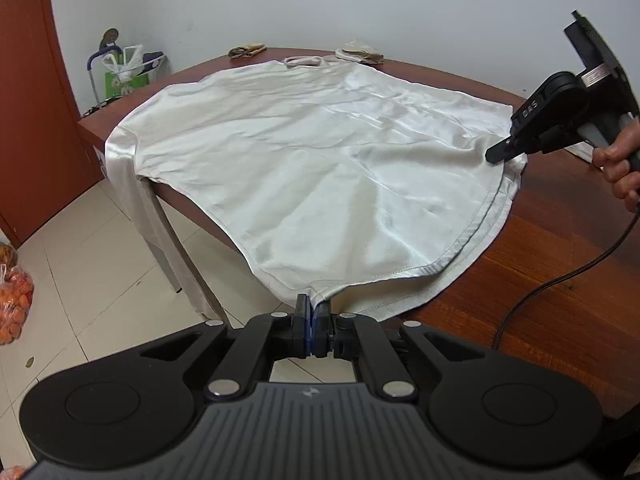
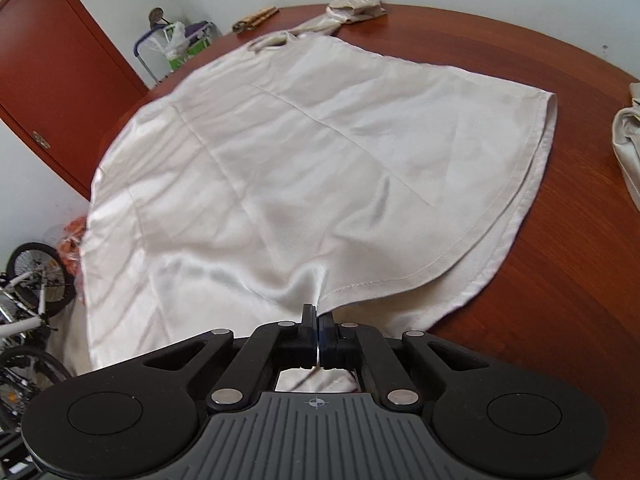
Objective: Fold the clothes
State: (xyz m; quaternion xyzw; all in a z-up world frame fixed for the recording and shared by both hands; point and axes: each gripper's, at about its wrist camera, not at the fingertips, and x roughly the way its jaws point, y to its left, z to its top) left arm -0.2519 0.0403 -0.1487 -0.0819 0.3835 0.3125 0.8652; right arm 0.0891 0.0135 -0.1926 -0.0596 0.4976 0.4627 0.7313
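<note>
A white satin shirt (image 1: 304, 160) lies spread over the brown wooden table (image 1: 552, 240), one sleeve hanging off the left edge. My left gripper (image 1: 313, 305) is shut on the shirt's bottom hem at its near corner. My right gripper (image 1: 496, 156) shows at the right in the left wrist view, pinching the shirt's other hem corner. In the right wrist view the right gripper (image 2: 318, 316) is shut on the hem of the shirt (image 2: 288, 168), which is lifted a little off the table (image 2: 560, 260).
Folded pale clothes (image 1: 360, 53) and a small brown bundle (image 1: 247, 50) lie at the table's far edge. Another pale garment (image 2: 628, 140) lies at the right. A red door (image 2: 56, 72), a bicycle (image 2: 28, 300) and bags stand on the floor at the left.
</note>
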